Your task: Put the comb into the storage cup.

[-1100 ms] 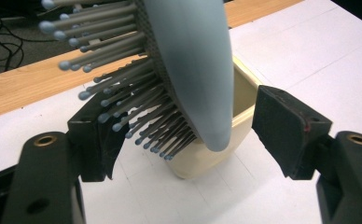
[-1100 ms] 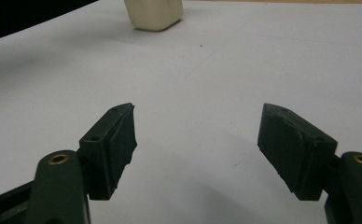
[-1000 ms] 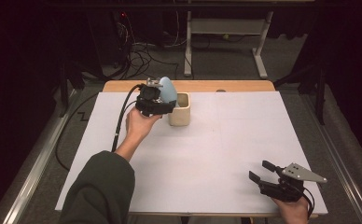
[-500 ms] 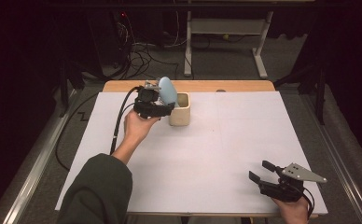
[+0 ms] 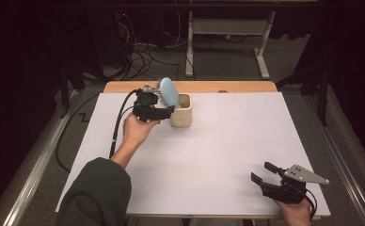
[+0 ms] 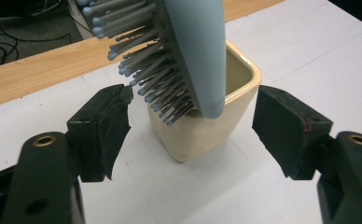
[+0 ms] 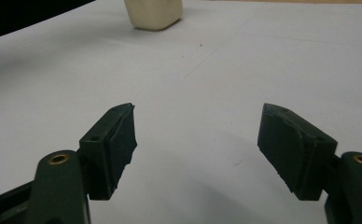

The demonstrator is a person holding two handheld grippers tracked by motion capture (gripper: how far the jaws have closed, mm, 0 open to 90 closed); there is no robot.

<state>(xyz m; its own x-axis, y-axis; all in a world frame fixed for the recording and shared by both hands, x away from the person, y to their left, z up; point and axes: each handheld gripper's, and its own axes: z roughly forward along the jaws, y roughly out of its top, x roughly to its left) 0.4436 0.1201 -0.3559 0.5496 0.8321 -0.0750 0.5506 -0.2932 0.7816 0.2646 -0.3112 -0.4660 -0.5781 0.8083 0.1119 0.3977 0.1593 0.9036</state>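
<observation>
A light-blue hairbrush [image 5: 168,92] stands head-up in a cream square cup [image 5: 181,113] at the back of the white table, leaning left over the rim. My left gripper [image 5: 166,111] sits just left of the cup, pointing at it. In the left gripper view the brush [image 6: 198,51] and the cup [image 6: 202,135] lie between the jaws of the gripper [image 6: 191,112]. The jaws stand apart, and neither pad touches the brush or the cup. My right gripper [image 5: 260,172] rests open near the front right corner; its jaws [image 7: 198,112] hold nothing. The cup [image 7: 153,14] is far ahead of it.
A white sheet [image 5: 209,150] covers the table, and a wooden strip [image 5: 246,86] shows along its far edge. The left gripper's cable [image 5: 117,127] trails over the left side. Floor cables [image 5: 143,52] and a desk frame [image 5: 190,42] lie beyond the table.
My left gripper has edged slightly back toward the person. The brush and the cup stay where they were. The right gripper has not moved.
</observation>
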